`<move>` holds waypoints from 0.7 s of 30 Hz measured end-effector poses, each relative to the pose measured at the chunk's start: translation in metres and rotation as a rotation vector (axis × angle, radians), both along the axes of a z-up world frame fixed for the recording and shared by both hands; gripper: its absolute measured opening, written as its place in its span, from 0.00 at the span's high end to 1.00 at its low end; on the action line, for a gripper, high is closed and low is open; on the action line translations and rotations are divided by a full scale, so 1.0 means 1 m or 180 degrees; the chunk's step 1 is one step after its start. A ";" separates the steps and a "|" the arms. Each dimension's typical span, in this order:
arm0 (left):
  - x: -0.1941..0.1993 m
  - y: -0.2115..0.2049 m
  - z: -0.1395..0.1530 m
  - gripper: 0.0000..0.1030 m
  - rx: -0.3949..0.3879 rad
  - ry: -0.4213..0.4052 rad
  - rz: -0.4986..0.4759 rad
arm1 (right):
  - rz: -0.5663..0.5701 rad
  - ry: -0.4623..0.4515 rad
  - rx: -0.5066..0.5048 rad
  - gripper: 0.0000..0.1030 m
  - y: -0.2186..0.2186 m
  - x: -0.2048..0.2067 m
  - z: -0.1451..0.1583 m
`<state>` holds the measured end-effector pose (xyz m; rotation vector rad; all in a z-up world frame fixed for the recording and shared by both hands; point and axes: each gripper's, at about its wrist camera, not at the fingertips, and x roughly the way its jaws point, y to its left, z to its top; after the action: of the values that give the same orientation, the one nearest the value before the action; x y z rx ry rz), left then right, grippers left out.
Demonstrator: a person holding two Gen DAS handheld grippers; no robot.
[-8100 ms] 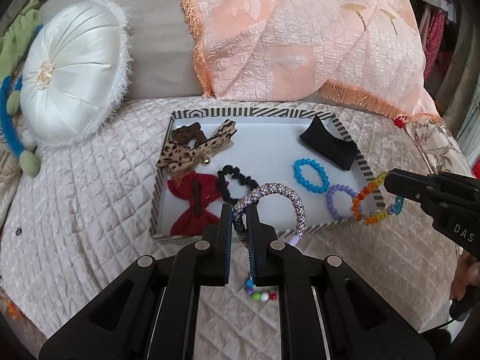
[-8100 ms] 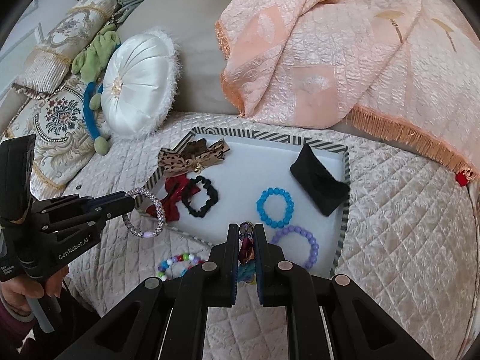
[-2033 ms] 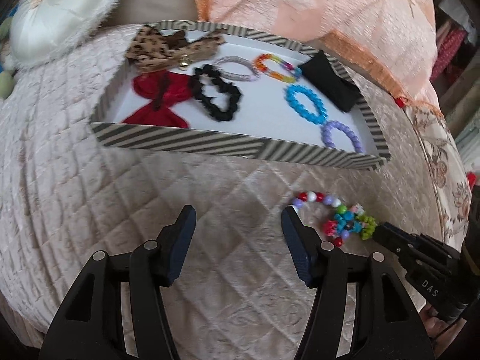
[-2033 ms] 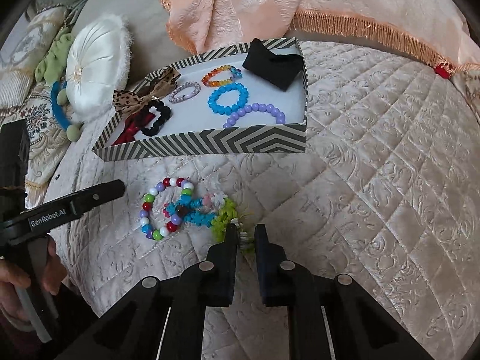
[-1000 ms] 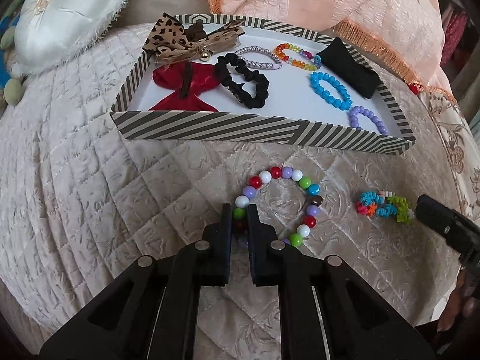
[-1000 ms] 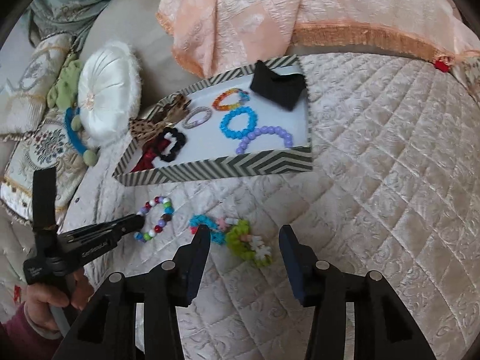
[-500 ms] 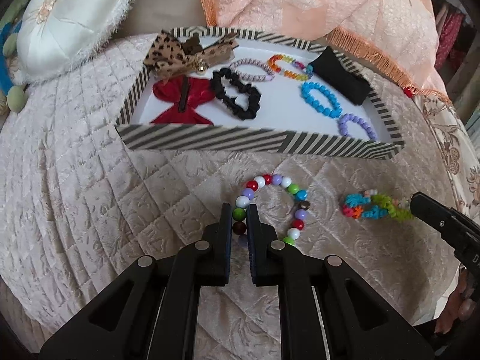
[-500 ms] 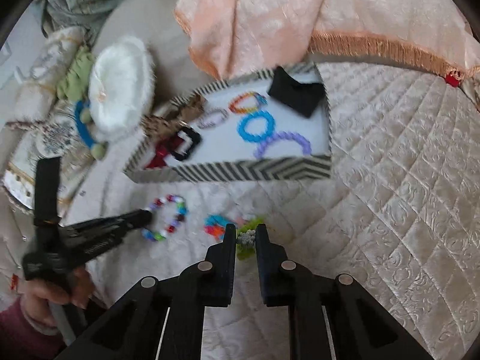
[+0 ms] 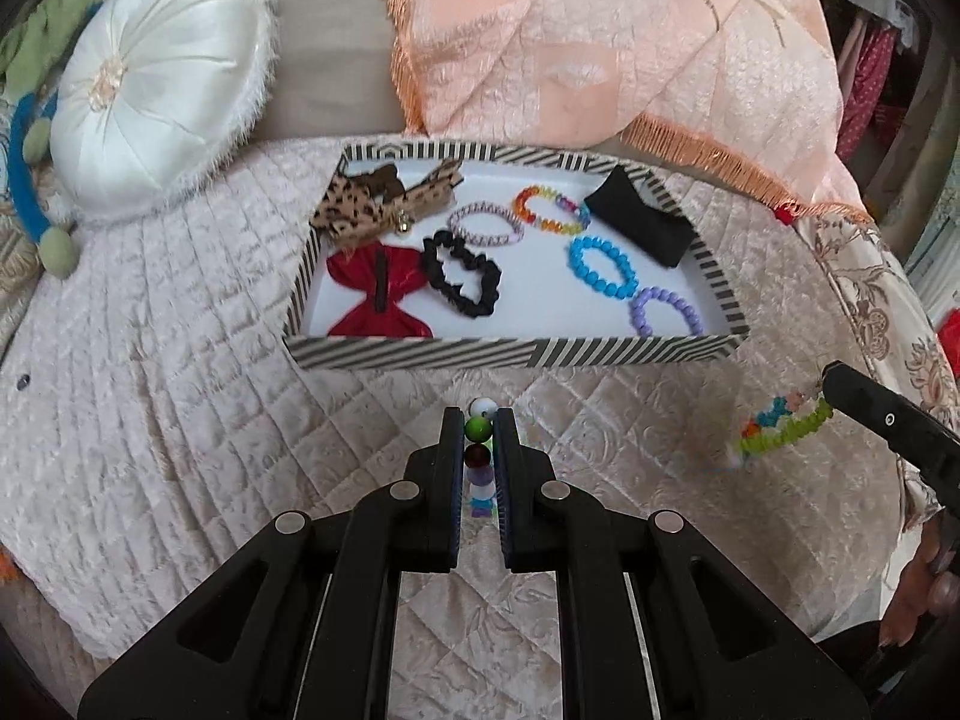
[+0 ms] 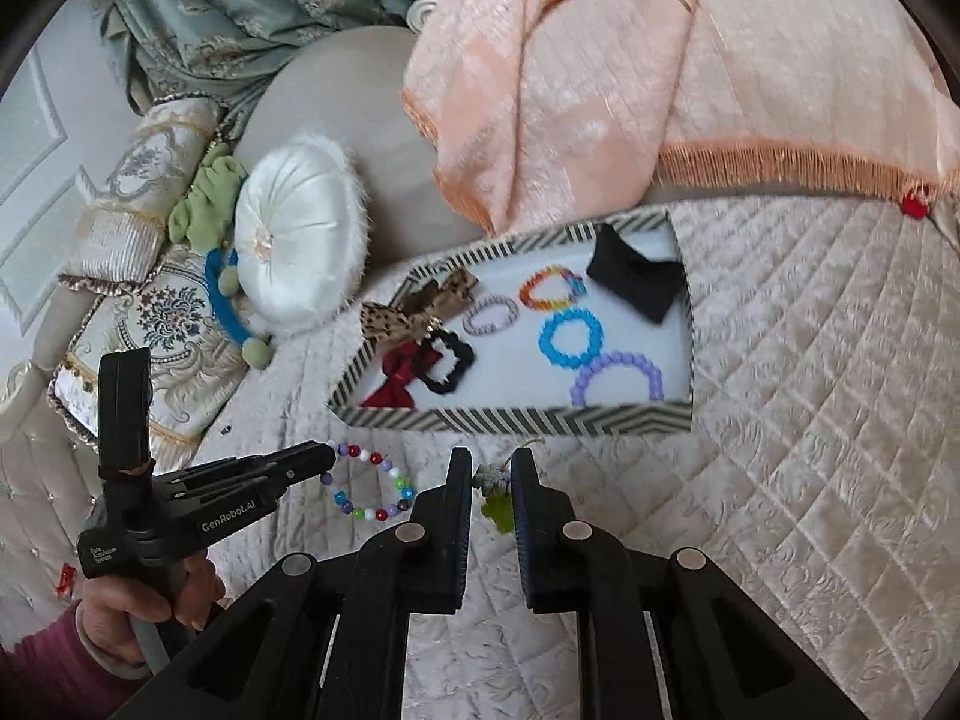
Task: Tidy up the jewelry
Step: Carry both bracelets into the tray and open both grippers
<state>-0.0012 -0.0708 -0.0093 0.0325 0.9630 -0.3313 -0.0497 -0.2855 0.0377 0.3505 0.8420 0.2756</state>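
My left gripper (image 9: 479, 427) is shut on a multicoloured bead bracelet (image 9: 478, 431); the same bracelet (image 10: 372, 483) hangs as a loop off its tip in the right wrist view, above the quilt. My right gripper (image 10: 490, 474) is shut on a green and blue braided bracelet (image 10: 497, 504), which dangles from its black tip (image 9: 780, 423) in the left wrist view. Ahead lies the striped tray (image 9: 510, 353) (image 10: 516, 420), holding a blue bracelet (image 9: 602, 267), a purple one (image 9: 665, 312), a rainbow one (image 9: 549, 208), a silvery one (image 9: 485, 223), a black scrunchie (image 9: 462, 276) and bows.
A white round cushion (image 9: 156, 96) sits back left beside a blue and green toy (image 9: 33, 180). A peach fringed throw (image 9: 600, 42) hangs over the back behind the tray. A hand in a pink sleeve (image 10: 138, 606) grips the left tool. Quilted cream cover (image 10: 810, 450) stretches right.
Both grippers have lifted off the quilt with their bracelets. The right jaws, wide apart around the braided bracelet a second ago, have shut on it. The tray looks farther below.
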 end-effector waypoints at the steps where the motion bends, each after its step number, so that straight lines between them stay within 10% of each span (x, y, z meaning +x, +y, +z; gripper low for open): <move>1: -0.001 0.000 0.003 0.92 0.0003 -0.0019 -0.0001 | 0.0003 -0.0013 -0.0010 0.88 0.000 -0.001 0.004; 21: -0.010 -0.010 0.041 0.92 0.0090 -0.0299 -0.0078 | 0.0056 -0.0243 -0.0163 0.88 0.007 -0.004 0.050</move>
<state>-0.0109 -0.0813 0.0321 0.0851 0.8749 -0.3359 -0.0534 -0.2783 0.0875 0.2831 0.7758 0.2815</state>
